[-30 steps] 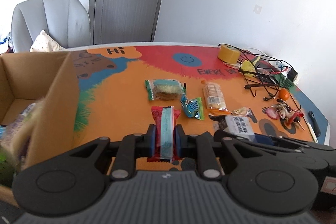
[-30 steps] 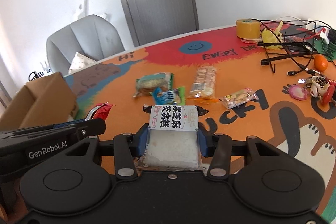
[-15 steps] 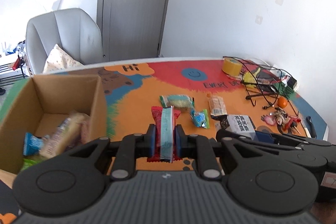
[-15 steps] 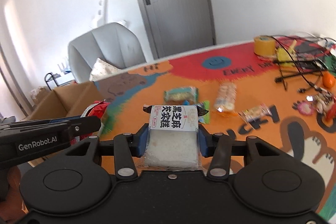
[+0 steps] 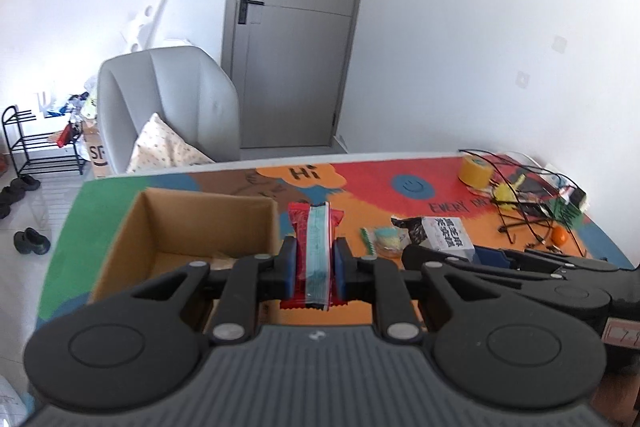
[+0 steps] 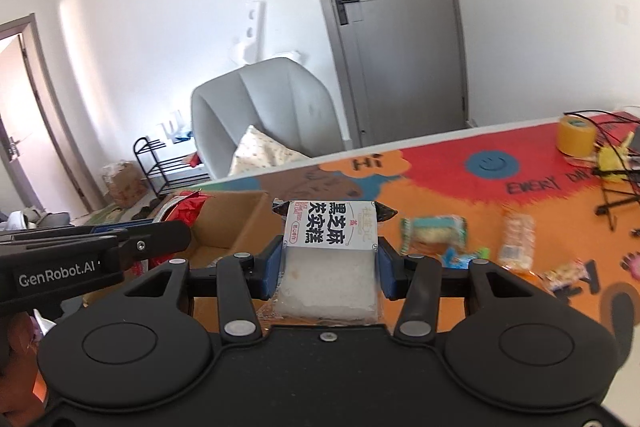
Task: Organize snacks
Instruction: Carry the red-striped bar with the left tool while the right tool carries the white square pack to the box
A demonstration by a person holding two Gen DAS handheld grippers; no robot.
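L gripper (image 5: 313,264) fingers clamped on slim red-and-teal foil snack bar (image 5: 316,247), R gripper (image 6: 330,267) fingers part-open, gripping white-labelled clear-wrapped cake pack (image 6: 330,259); both held above surface beside open brown cardboard box (image 5: 192,227), presumably for drop-in.

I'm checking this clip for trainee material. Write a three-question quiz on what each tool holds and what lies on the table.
1. True or false: the left tool holds a red snack bar with a pale strip down its middle.
2. What does the right tool grip? A) the yellow tape roll B) a white rice cake packet with black lettering C) nothing
3. Fill in: the open container on the table's green end, beside the left tool, is a cardboard ____.

Key
1. True; the pads press on both its sides.
2. B, the rice cake packet; the tape roll sits at the table's far edge.
3. box
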